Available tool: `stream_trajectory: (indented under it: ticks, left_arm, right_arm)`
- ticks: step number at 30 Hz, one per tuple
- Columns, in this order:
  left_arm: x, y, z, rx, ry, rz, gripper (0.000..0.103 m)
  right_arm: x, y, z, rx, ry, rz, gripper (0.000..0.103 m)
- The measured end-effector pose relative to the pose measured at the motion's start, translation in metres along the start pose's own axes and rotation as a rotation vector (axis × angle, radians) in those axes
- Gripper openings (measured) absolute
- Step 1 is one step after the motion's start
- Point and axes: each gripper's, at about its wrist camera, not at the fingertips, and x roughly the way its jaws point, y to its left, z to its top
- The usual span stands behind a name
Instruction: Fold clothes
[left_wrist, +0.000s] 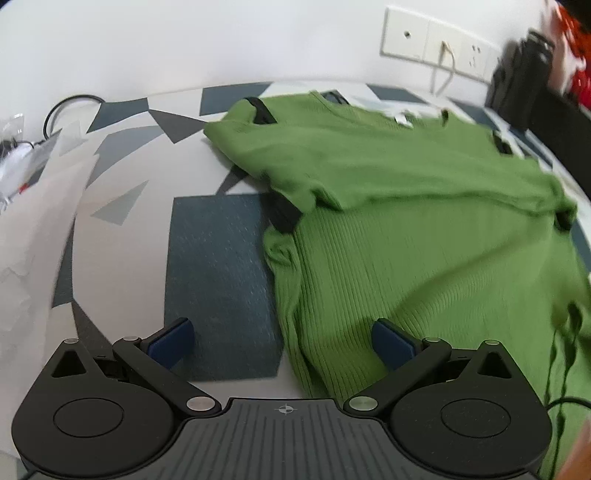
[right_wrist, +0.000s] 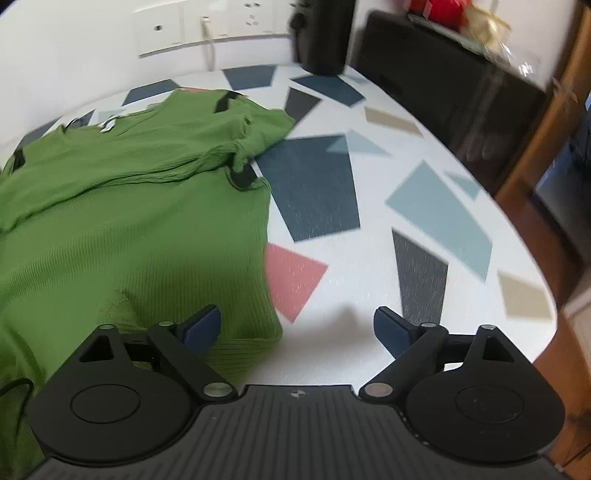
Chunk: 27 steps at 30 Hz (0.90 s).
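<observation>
Lying across the desk (left_wrist: 122, 258), the green ribbed garment (left_wrist: 406, 240) fills the right half of the left wrist view and the left half of the right wrist view (right_wrist: 129, 221). Its upper part is folded down over the body, making a thick ridge across the middle of the cloth. Short black strips (left_wrist: 263, 110) show at its edges, but blur keeps their nature unclear. A small white tag (left_wrist: 400, 120) sits near the neckline at the upper part of the frame. The garment's near hem is cut off by the lower frame edge and by each gripper's body.

The left hand-held gripper (left_wrist: 283, 341) has its jaws wide apart, nothing pinched; its right finger stands over the green cloth, its left over a dark blue patch of the desk. The right hand-held gripper (right_wrist: 297, 334) is likewise spread, left finger over the garment's corner, right finger over bare white desk; whether the fingers touch the cloth cannot be told.

The desk carries grey, blue, pink and tan shapes on white. Wall sockets (right_wrist: 207, 26) with a plugged white cable (left_wrist: 445, 62) sit at the top. A dark cylinder (right_wrist: 325, 33) and a black box (right_wrist: 443, 74), both blurred, stand in the upper right of the right view. Crumpled clear plastic (left_wrist: 22, 177) is smeared along the left edge of the left view.
</observation>
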Motion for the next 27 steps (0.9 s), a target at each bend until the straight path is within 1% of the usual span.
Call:
stream_trajectory:
  ticks: [2,7,10,15,20,24,27]
  left_arm:
    - [-0.002,-0.002,-0.002,-0.017,0.008,0.008,0.102]
    - [-0.004,-0.006,-0.005,-0.072,0.019,0.05,0.102]
    - [-0.003,-0.013,-0.001,-0.144,0.033,0.096,0.102]
    - [0.001,-0.04,0.008,-0.244,0.059,0.16,0.102]
    - [0.006,-0.059,0.02,-0.367,0.094,0.223,0.102]
    - [0.005,-0.067,0.02,-0.413,0.099,0.25,0.102]
    - [0.005,-0.069,0.018,-0.433,0.091,0.265,0.102]
  right_arm:
    - [0.003,0.001,0.006,-0.033,-0.012,0.003,0.094]
    - [0.025,0.001,0.033,-0.059,-0.021,0.058,0.094]
    - [0.042,-0.007,0.047,-0.095,-0.028,0.08,0.094]
    - [0.076,-0.026,0.076,-0.167,-0.043,0.135,0.094]
    - [0.102,-0.029,0.104,-0.236,-0.033,0.253,0.094]
    - [0.109,-0.017,0.11,-0.326,-0.064,0.307,0.096]
    - [0.115,-0.01,0.115,-0.355,-0.074,0.362,0.096]
